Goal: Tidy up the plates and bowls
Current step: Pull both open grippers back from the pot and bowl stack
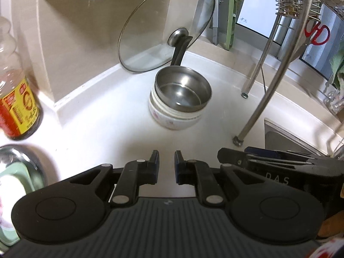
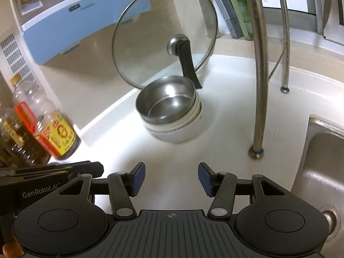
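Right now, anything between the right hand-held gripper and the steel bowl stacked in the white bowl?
Nothing visible. Bare white countertop lies between the open right hand-held gripper and the stainless steel bowl nested in the white ceramic bowl. The glass lid leans behind them.

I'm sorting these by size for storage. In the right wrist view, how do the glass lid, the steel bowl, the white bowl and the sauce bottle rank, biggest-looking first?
1. Glass lid, clearly widest.
2. White bowl and steel bowl nested in it: nearly alike, white slightly wider.
3. Sauce bottle: unsure, it is nearer the camera and blurred.
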